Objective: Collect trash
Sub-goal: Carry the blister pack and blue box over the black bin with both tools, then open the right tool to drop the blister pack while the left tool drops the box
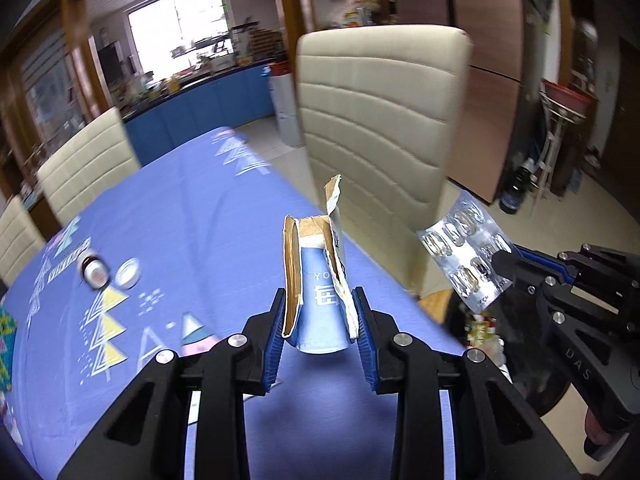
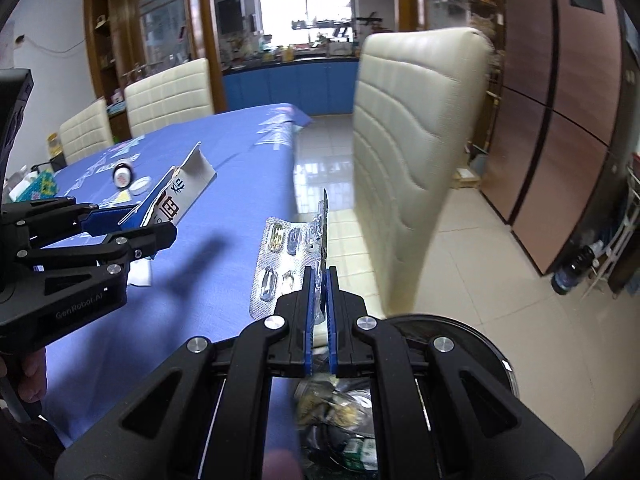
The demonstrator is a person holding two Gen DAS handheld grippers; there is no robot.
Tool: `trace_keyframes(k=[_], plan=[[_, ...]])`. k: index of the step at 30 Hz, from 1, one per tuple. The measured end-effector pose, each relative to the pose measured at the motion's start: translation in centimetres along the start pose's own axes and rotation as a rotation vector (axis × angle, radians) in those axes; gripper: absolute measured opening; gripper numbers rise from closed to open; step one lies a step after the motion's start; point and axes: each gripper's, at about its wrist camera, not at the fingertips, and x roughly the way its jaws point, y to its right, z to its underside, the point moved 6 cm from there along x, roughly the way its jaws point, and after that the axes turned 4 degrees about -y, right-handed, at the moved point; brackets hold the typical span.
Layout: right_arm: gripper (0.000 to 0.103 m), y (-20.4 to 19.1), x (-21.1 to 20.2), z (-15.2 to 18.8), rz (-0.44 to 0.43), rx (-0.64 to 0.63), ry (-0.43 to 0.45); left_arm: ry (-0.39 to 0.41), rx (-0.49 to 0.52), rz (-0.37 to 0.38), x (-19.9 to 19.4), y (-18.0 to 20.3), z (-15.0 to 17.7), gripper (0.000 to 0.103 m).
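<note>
My left gripper [image 1: 320, 304] is shut on a torn blue and white cardboard box [image 1: 316, 276], held above the blue tablecloth [image 1: 180, 208]; the box also shows in the right wrist view [image 2: 180, 196]. My right gripper [image 2: 319, 276] is shut on a silver pill blister pack [image 2: 280, 256], held past the table's right edge; the pack also shows in the left wrist view [image 1: 464, 256]. A black trash bin [image 2: 460, 360] with trash inside sits on the floor right below the right gripper. A small bottle [image 1: 94, 270] and a round lid [image 1: 129, 273] lie on the table.
A cream padded chair [image 1: 380, 120] stands at the table's right side, close behind both grippers. More cream chairs [image 2: 168, 92] stand on the far side. A green patterned box [image 2: 44, 182] sits at the table's left. Tiled floor [image 2: 480, 248] lies to the right.
</note>
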Motion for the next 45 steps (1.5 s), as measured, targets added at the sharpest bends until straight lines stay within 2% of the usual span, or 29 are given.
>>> trace_keyframes(k=[7,19,45], plan=[[0.007,3.4,-0.8,1.8,0.044,0.066,-0.007,-0.010,0.076,0.053,0.5,4.2,-0.7,0.031],[0.007,6.3,-1.2,4.0,0.086,0.114,-0.029,-0.011,0.182,0.110,0.7,9.3,-0.8,0.031],[0.008,8.9,-1.3,5.5,0.128,0.166,-0.045,-0.035,0.230,0.166,1.5,12.4,-0.3,0.032]])
